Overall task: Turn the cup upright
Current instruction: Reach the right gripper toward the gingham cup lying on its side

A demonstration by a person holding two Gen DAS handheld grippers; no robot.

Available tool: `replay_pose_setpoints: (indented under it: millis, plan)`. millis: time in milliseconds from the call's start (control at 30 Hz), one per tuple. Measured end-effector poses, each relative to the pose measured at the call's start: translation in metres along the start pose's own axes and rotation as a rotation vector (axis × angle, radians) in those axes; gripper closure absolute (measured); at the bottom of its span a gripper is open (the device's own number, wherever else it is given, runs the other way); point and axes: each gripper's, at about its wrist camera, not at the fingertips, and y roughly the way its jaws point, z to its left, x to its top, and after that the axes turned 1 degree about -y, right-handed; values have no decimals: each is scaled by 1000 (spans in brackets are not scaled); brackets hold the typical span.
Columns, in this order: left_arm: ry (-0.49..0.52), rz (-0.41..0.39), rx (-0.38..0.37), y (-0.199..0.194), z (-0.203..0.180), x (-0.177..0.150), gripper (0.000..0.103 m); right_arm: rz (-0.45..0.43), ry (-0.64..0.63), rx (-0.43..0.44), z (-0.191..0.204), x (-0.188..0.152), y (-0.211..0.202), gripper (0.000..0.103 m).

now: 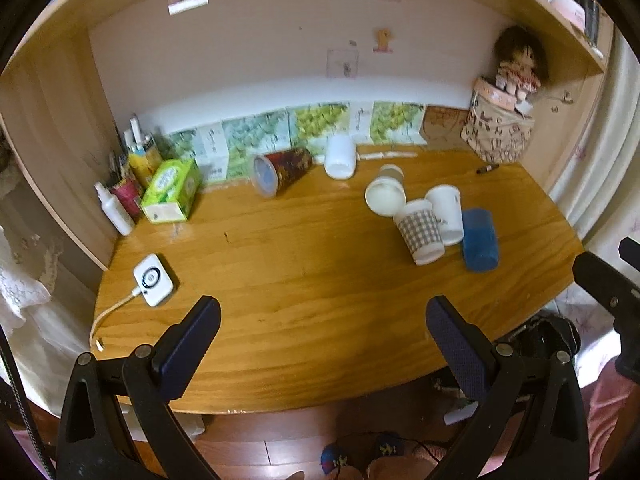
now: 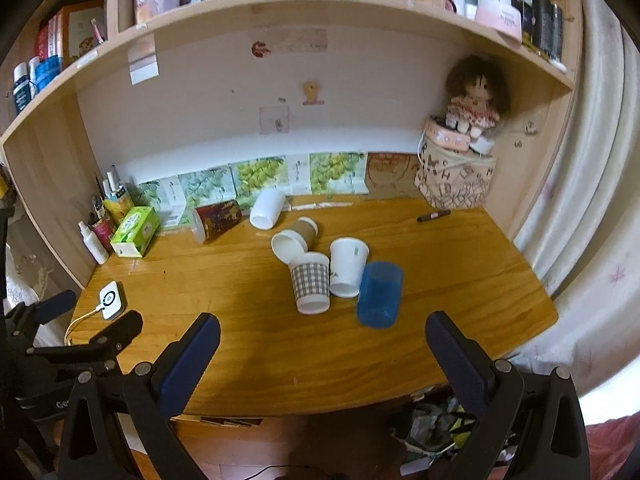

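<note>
Several cups lie on their sides on the wooden desk (image 2: 248, 344): a blue plastic cup (image 2: 379, 294), a white paper cup (image 2: 346, 266), a checked paper cup (image 2: 310, 285), a brown paper cup (image 2: 294, 238), a white tumbler (image 2: 267, 208) and a dark red patterned cup (image 2: 216, 220). They also show in the left wrist view, with the blue cup (image 1: 479, 239) and the checked cup (image 1: 421, 232) on the right. My left gripper (image 1: 322, 332) is open and empty above the desk's front edge. My right gripper (image 2: 322, 344) is open and empty, a short way in front of the blue cup.
A white charger with cable (image 2: 110, 300) lies at the front left. A green tissue box (image 2: 135, 231), a spray bottle (image 2: 93, 242) and tubes stand at the back left. A patterned bag with a doll (image 2: 456, 178) fills the back right corner. A pen (image 2: 433, 216) lies nearby.
</note>
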Motion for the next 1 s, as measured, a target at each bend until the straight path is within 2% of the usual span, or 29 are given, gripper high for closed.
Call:
replay_pose_setpoints:
  millis: [267,400,500,600,767,900,1000]
  plan:
    - [-21,48,-3,19,12,-10,1,82,19,8,0,-1,32,1]
    - [-29,68,11,32,11,-9,1,105,-8,11,5,5,52,6]
    - [-30,73,25,41,9,-7,1,135,-18,42,6,11,73,6]
    - [-42,100,31,57,4,-3,1,172,-39,63,8,22,103,12]
    - [-73,135,49,81,-3,3,1,243,-35,121,1,39,156,15]
    - [-88,162,73,102,-9,10,1,317,-24,163,-2,46,201,24]
    - [-109,187,83,115,-12,14,1,355,-32,176,-2,46,224,25]
